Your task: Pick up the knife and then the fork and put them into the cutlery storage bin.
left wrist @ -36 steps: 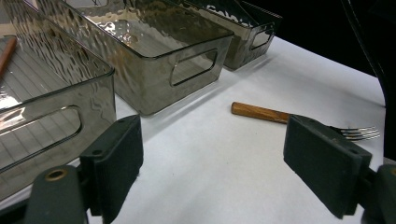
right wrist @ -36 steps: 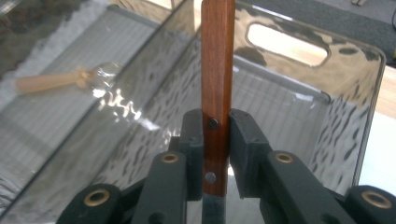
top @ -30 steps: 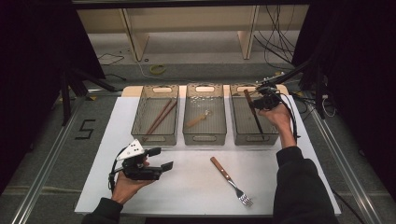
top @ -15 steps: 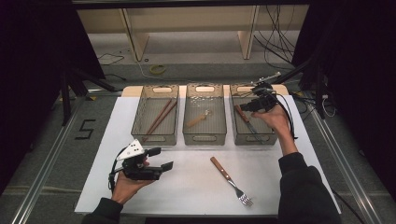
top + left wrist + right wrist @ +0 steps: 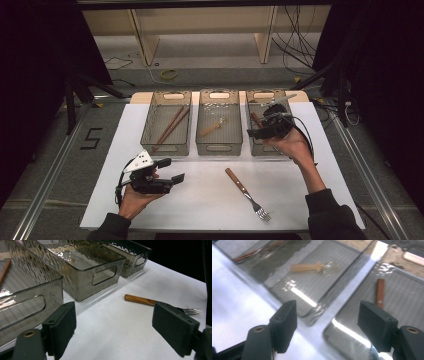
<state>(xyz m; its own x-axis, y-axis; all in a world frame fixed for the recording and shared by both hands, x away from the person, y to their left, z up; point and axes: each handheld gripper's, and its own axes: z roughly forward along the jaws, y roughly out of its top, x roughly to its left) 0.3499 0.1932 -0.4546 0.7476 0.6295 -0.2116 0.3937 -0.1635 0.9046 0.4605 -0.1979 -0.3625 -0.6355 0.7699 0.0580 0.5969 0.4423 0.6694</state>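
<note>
The sorting work centres on the row of three smoked-plastic rectangular bins, and the landmark used here is the middle bin (image 5: pixel 219 122). The one loose item, a wooden-handled metal fork (image 5: pixel 245 192), lies flat on the white-covered surface (image 5: pixel 310 200) just in front of the middle bin, handle toward the bin and tines toward the person. The right tool (image 5: pixel 265 131) is held over the bin to the right of the middle bin (image 5: pixel 265 100), with its jaws wide apart and nothing between them; a wooden-handled utensil (image 5: pixel 380 292) lies inside that bin. The left tool (image 5: pixel 167 176) is held low in front and to the left of the middle bin, also fully open and empty, and its jaws frame the fork in the left gripper view. The likely next step is collecting the fork. Approach along the handle, close across the wooden section rather than the tines, and lift level before carrying it to a bin. The bin to the left of the middle bin holds a pair of brown chopsticks (image 5: pixel 170 127); the middle bin holds a pale-handled utensil (image 5: pixel 212 127) whose head is too unclear to identify. Beyond the bins, light wooden furniture legs (image 5: pixel 140 35) stand on a grey floor (image 5: pixel 200 55) with loose cables (image 5: pixel 295 30); dark drapes close both sides.
</note>
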